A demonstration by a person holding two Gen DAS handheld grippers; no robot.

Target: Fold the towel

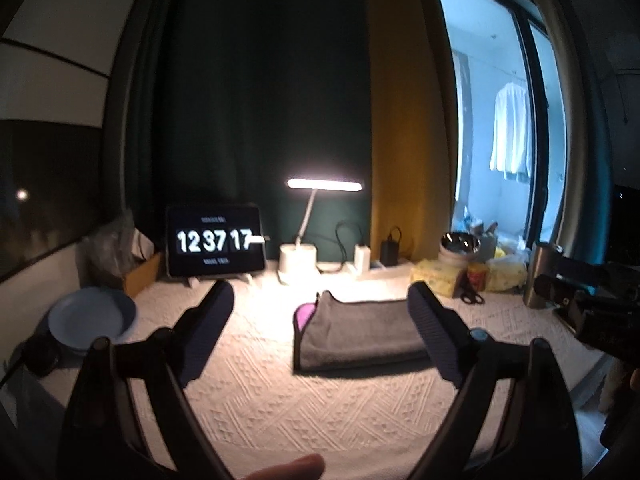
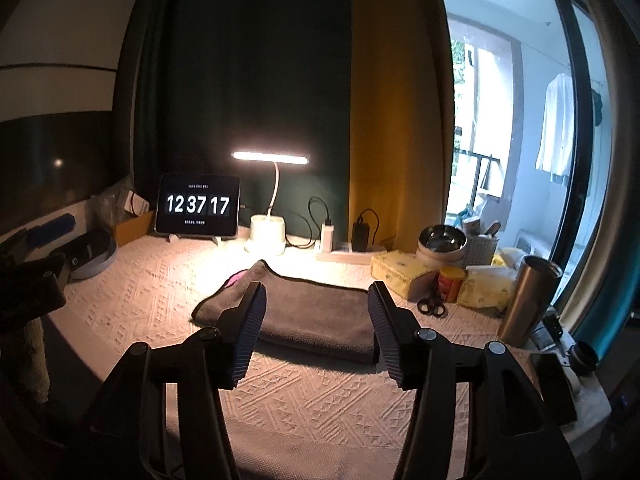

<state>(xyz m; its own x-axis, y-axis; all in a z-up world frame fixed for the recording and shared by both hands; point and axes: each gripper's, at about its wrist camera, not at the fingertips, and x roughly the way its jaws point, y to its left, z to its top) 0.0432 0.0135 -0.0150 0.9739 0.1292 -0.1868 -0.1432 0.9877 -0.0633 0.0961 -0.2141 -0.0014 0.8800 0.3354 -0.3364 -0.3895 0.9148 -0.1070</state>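
Note:
A grey towel (image 1: 360,332) lies folded into a flat rectangle on the patterned white tablecloth (image 1: 280,392), with a pink patch showing at its back left corner. It also shows in the right wrist view (image 2: 316,312). My left gripper (image 1: 320,300) is open and empty, held above the table in front of the towel, whose right end lies behind the right finger. My right gripper (image 2: 316,300) is open and empty, hovering just above the near side of the towel. The right gripper's body (image 1: 592,304) shows at the right edge of the left wrist view.
A lit desk lamp (image 2: 268,216) and a tablet clock (image 2: 198,206) stand at the back. A plate (image 1: 92,316) lies at the left. Tissue packs (image 2: 400,272), a red can (image 2: 450,284), scissors (image 2: 432,306), a metal tumbler (image 2: 528,300) and a bowl (image 2: 442,242) crowd the right.

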